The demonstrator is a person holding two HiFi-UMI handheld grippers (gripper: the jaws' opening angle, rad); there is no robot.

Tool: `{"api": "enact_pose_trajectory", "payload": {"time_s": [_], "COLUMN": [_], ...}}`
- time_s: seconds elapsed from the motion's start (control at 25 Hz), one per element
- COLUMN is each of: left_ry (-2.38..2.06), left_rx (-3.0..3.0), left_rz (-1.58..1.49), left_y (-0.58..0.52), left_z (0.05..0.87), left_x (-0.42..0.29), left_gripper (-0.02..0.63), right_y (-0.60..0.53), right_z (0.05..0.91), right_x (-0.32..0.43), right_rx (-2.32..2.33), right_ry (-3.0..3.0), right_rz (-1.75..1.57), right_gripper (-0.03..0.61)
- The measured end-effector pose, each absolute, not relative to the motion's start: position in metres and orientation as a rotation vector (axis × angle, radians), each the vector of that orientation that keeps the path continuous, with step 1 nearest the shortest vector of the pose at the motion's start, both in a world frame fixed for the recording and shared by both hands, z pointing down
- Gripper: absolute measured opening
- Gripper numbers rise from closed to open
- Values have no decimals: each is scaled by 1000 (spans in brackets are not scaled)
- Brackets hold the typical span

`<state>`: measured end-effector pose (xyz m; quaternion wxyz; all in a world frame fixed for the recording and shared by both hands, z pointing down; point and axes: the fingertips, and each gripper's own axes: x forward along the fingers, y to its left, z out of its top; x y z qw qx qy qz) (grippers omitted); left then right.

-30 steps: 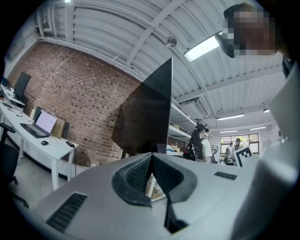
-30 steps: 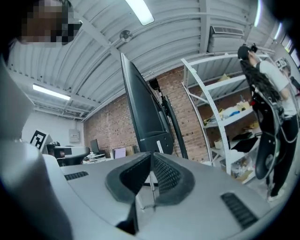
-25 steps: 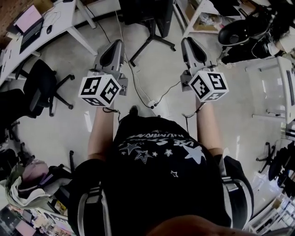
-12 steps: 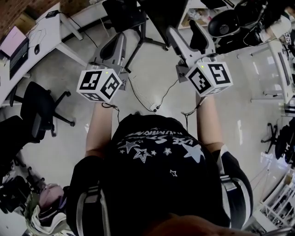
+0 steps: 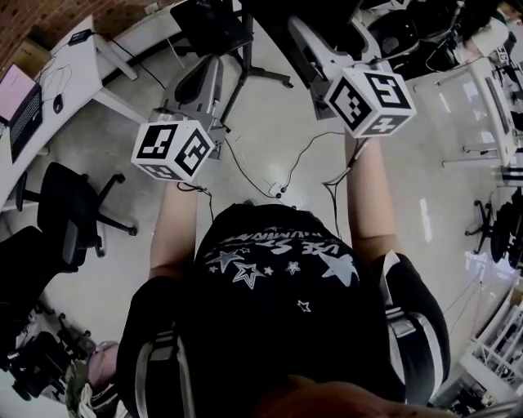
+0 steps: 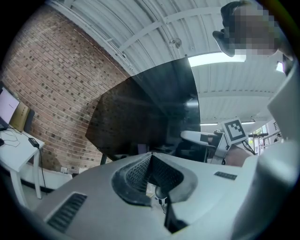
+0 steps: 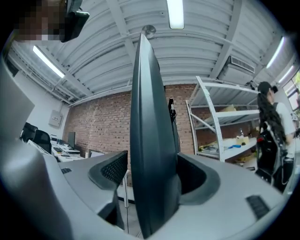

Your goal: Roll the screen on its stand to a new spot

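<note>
The screen [image 5: 282,20] is a large dark panel at the top of the head view, with its stand's legs [image 5: 245,73] on the floor below. My right gripper [image 5: 327,28] is raised to the screen. In the right gripper view the panel's thin edge [image 7: 150,140] stands upright between the two pads. The right gripper [image 7: 152,173] has its jaws opening and set wide, with a sliver of gap at the left pad. My left gripper [image 5: 204,69] hangs lower and to the left, short of the screen [image 6: 145,117]. That left gripper [image 6: 151,161] is shut on nothing.
A white desk [image 5: 49,73] with a laptop stands at the left, with black office chairs [image 5: 73,204] nearby. Cables [image 5: 278,184] trail across the floor by my feet. A white table [image 5: 490,98] is at the right. A person [image 7: 272,131] stands beside metal shelving [image 7: 225,126].
The right gripper has risen and gone forward to the screen, and its jaws have spread around the panel's edge. The left gripper has barely moved.
</note>
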<state>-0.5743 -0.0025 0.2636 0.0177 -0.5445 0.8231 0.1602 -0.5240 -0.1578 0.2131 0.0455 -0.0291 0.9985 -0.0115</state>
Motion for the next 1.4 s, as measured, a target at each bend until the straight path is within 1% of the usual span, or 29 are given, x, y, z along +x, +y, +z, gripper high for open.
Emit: {"api": "enact_pose_trajectory", "payload": {"time_s": [0.16,0.32,0.48,0.72,1.4], "left_ry": [2556,2539,2540,2550,2575], "left_rx": [-1722,-1724,-1709,-1690,-1682], "left_rz": [478,444,462,487,435], "left_y": [-4,-3,3,7,18], "left_z": [269,264,262,262,264], "left_x": [-582,-585,-585,-585,-566], "left_gripper": [11,11,11,11,11], "right_y": [-164,-169,-176,-177,-177], "right_z": [211,213,212,214,214], "right_x": [-526,-530,-526,-524,-517], "right_rx": [-117,-192,-315,-347,-380], "right_ry": [3050,3058,3036,3053,3024], "right_rz": [-97,-44,25,81,66], "right_gripper": [324,320,221,209,204]}}
